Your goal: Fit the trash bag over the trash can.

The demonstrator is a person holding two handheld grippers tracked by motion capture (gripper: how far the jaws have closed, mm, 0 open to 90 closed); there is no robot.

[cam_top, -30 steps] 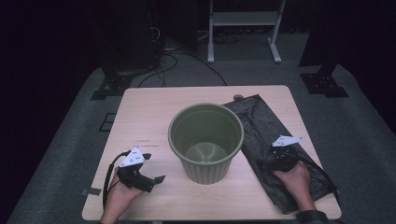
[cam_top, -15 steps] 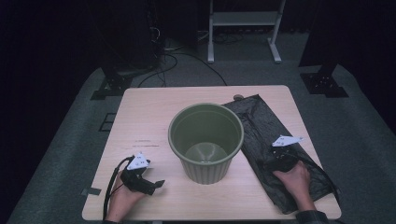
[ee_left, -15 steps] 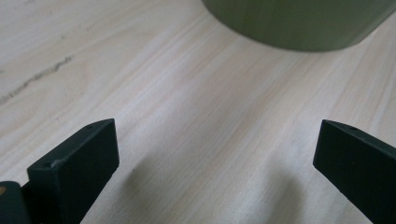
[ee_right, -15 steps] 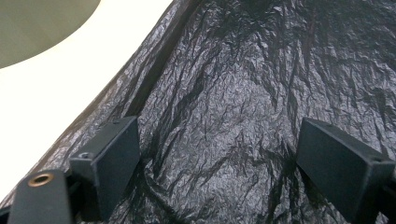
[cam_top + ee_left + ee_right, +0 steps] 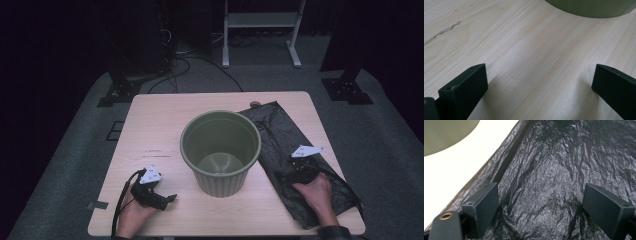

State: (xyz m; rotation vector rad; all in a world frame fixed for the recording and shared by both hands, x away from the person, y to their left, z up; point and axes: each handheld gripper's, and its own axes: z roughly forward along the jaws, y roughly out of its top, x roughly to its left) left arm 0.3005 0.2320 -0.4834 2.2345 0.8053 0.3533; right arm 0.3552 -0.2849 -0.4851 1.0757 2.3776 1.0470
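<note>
Bag not yet in the bin

Our right hand-held gripper (image 5: pixel 299 167) rested, jaws spread, on the black bag (image 5: pixel 285 135) lying flat on the tabletop (image 5: pixel 155 125) beside the empty green bin (image 5: pixel 220 150); left hand-held gripper (image 5: pixel 159 196) spread, idle. Everything remained.

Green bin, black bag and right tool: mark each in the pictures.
Green bin (image 5: pixel 220 131): high view, far inner wall below the rim.
Black bag (image 5: pixel 564 165): right gripper view, crinkled middle of the sheet.
Right tool (image 5: pixel 541 206): right gripper view, midway between its open jaws.
</note>
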